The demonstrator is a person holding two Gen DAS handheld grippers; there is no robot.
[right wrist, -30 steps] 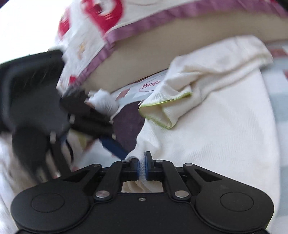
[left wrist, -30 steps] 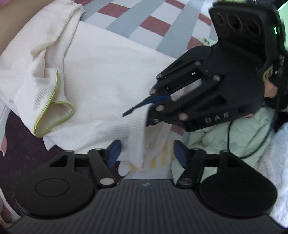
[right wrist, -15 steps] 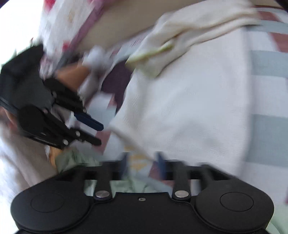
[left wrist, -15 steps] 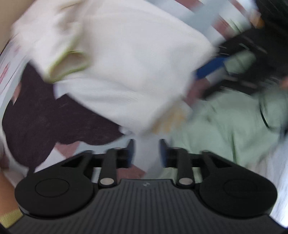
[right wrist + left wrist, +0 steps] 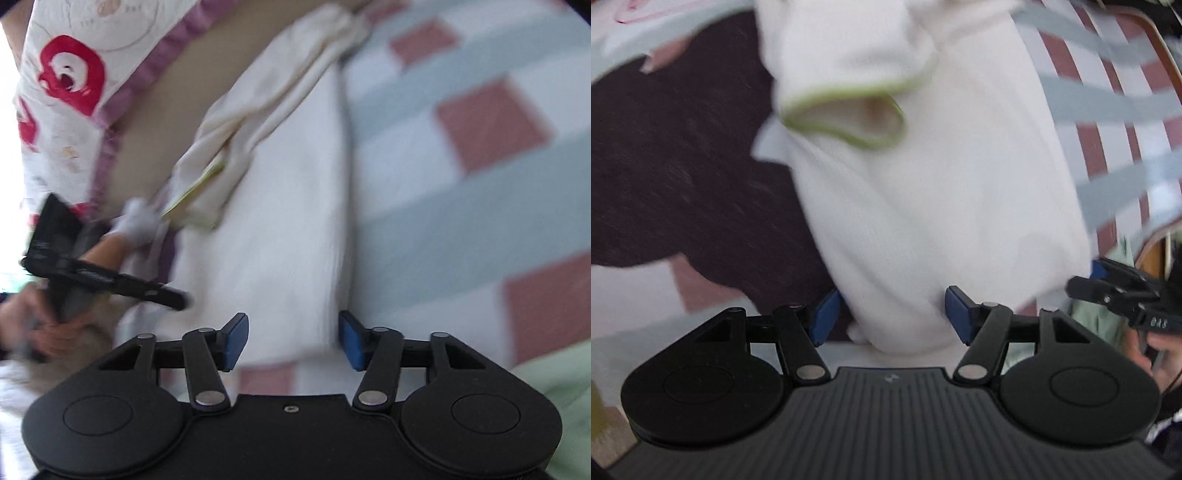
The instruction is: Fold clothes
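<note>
The right gripper (image 5: pixel 293 339) fingers stand apart over the blurred, seemingly folded cream garment (image 5: pixel 280 221) on the checked cover (image 5: pixel 461 166).

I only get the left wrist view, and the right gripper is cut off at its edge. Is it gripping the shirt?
Observer: No. The right gripper is open. Its jaws have just opened wide, then closed a little. The hem of the shirt lies between them, unpinched.
Operator: Is that side of the shirt straight?
Observer: Yes, its edge runs straight along the check blanket.
Operator: Anything beyond the shirt?
Observer: A pillow with red prints.
</note>
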